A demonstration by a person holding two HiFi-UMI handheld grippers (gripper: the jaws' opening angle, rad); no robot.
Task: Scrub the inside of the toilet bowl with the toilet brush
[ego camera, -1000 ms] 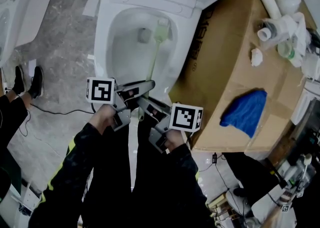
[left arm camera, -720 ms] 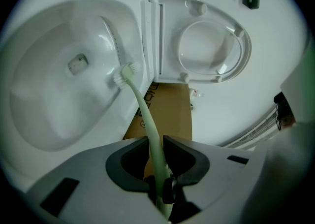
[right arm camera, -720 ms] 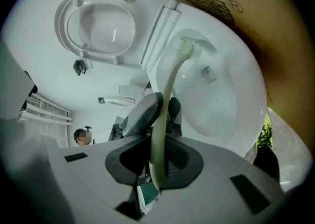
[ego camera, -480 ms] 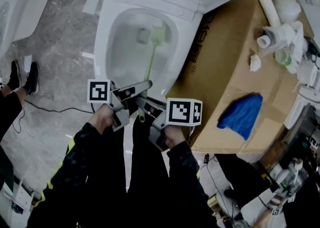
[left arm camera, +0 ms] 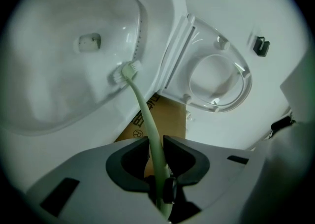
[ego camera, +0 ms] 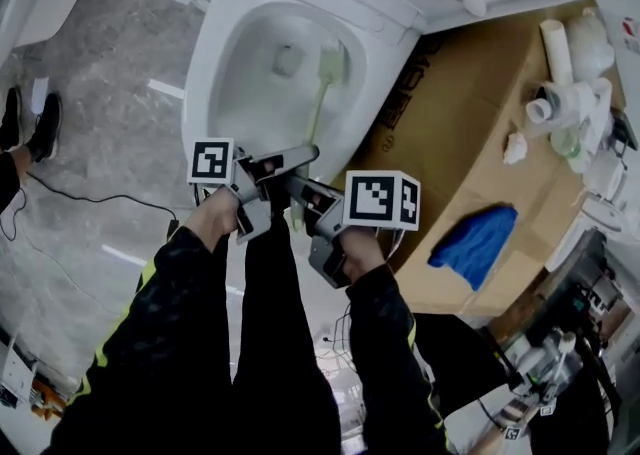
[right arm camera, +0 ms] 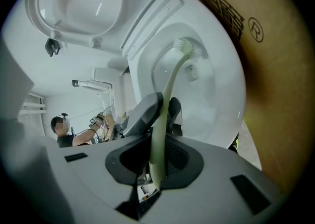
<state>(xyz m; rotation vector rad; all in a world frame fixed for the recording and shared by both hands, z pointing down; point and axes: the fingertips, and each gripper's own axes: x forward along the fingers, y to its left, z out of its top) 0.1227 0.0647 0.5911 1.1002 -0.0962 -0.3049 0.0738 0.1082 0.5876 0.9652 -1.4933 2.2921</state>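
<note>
Toilet brush (left arm camera: pixel 147 119) touching bowl (left arm camera: pixel 49 95) wall; bystander (right arm camera: pixel 64 137) only right gripper view.

I stand in a mock-up workroom: toilet (ego camera: pixel 200 73) at 12 o'clock beside cardboard box (ego camera: pixel 460 123) at 2, loose cable (ego camera: pixel 110 201) at 9 o'clock.

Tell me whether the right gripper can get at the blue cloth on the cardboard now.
Probably not yet: the right gripper is shut on the toilet brush. Otherwise the way to the blue cloth looks free.

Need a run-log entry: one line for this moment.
left gripper: shut on toilet brush | right gripper: same | brush head: inside toilet bowl
</note>
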